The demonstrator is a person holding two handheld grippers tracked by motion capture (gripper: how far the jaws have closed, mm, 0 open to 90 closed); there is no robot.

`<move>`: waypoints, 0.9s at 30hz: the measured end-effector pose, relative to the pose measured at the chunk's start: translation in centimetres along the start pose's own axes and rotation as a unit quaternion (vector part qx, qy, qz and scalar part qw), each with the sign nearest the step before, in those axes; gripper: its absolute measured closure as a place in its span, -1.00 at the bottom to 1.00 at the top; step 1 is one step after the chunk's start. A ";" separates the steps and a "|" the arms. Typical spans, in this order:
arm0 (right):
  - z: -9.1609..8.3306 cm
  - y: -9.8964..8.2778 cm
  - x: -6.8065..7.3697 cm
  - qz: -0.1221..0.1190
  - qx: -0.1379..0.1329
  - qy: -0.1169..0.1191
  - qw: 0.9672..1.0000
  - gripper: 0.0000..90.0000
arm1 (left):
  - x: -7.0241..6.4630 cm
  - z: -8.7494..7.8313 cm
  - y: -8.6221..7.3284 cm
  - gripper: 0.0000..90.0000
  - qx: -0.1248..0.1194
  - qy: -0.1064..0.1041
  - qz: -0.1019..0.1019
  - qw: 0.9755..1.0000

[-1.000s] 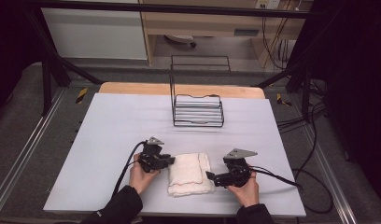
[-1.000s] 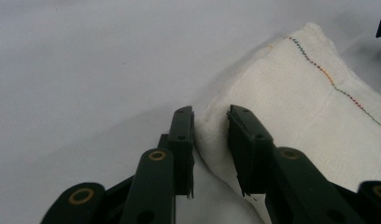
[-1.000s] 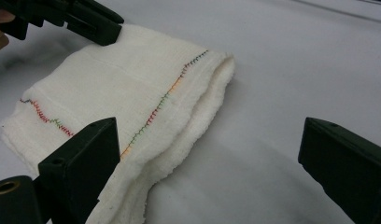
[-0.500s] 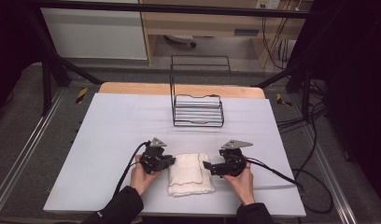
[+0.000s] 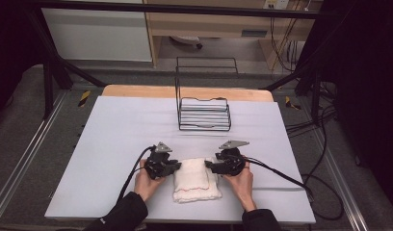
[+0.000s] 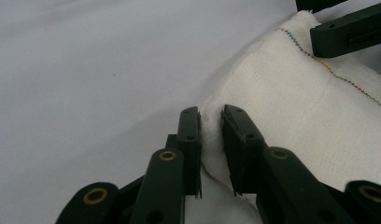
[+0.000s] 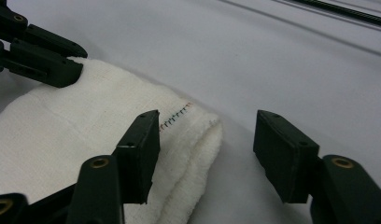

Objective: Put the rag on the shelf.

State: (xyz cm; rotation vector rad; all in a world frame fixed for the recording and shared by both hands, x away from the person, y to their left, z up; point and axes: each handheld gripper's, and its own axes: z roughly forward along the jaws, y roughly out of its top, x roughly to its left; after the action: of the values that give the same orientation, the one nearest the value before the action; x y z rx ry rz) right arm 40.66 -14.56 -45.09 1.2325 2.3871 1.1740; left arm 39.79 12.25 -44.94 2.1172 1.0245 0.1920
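Folded white towel (image 5: 196,180) at six o'clock on the table (image 5: 112,130), well short of the wire rack (image 5: 204,114) at twelve. Left gripper (image 6: 210,122) pinched on its corner fold; right gripper (image 7: 205,140) half open, just been closing — one jaw over the edge, nothing gripped yet. Risk: catching only the top layer, so unfolding on lift — or slipping off the rounded edge.

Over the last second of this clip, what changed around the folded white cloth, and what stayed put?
The right tongs slid in from the right to the folded white cloth's right edge, and their jaws have just been closing; the edge sits between them, not yet pinched. The left tongs stayed clamped on the cloth's left edge. The cloth, the wire rack and the table did not move.
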 end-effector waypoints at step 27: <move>0.5 0.2 0.0 0.064 0.027 0.053 0.996 0.82 | 0.3 0.0 0.1 0.79 0.002 -0.014 -0.013 1.000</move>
State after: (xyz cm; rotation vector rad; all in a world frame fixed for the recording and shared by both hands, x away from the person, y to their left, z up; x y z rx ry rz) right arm 41.09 -14.23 -45.25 1.3911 2.4629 1.2499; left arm 40.09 12.46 -44.89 2.1031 1.0373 0.1472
